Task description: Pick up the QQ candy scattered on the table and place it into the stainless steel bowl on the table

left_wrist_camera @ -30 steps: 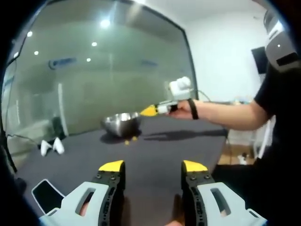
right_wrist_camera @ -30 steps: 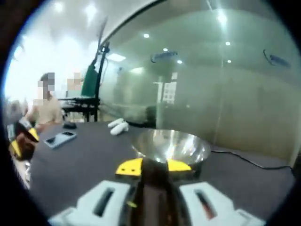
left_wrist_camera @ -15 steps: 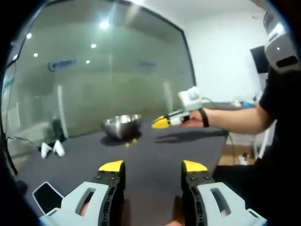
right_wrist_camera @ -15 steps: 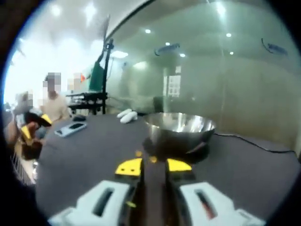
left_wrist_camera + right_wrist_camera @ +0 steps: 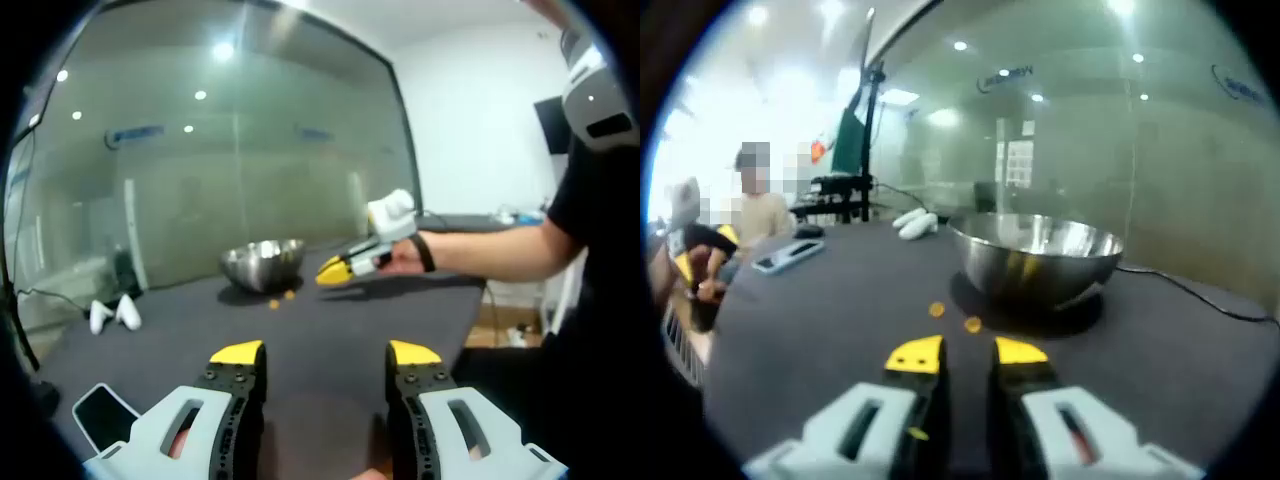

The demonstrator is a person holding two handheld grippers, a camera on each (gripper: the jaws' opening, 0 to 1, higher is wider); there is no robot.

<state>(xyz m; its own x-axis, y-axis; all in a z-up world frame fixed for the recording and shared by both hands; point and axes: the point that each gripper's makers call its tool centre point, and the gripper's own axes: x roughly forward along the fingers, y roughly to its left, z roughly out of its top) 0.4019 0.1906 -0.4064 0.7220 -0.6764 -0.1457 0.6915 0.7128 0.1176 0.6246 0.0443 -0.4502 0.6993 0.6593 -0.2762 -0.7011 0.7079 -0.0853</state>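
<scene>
In the left gripper view, my left gripper point(image 5: 325, 353) hangs above the dark table point(image 5: 330, 320) with its jaws wide apart and nothing between them. In the right gripper view, my right gripper point(image 5: 966, 352) has its yellow tips only a little apart, a narrow gap, and it grasps nothing. The stainless steel bowl point(image 5: 1035, 257) stands upright near the far edge of the table. Two orange QQ candies point(image 5: 954, 317) lie on the table just beside the bowl, between the bowl and my right jaws. A phone point(image 5: 788, 256) lies near the table's edge.
</scene>
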